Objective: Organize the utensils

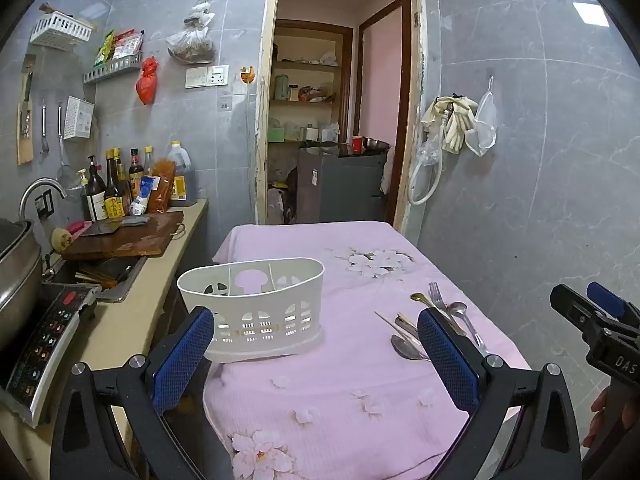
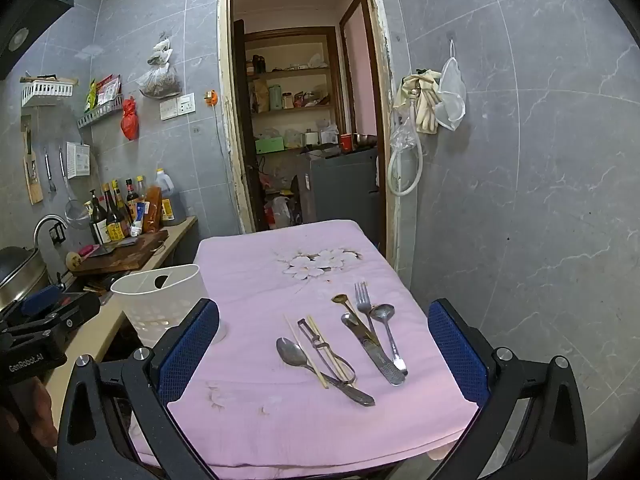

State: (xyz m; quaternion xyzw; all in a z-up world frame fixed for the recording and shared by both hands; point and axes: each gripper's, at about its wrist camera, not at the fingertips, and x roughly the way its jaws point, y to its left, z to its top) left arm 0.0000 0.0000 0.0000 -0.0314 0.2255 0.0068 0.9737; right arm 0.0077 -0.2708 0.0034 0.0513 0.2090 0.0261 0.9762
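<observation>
A white slotted utensil caddy stands empty on the left of a table under a pink floral cloth; it also shows in the right wrist view. Loose utensils lie on the right side: a large spoon, chopsticks, a peeler, a fork, a small spoon and a gold-headed spoon. My left gripper is open and empty, above the near table edge. My right gripper is open and empty, just short of the utensils.
A kitchen counter runs along the left with a chopping board, bottles, an induction hob and a pot. A doorway lies behind the table. A grey tiled wall stands close on the right.
</observation>
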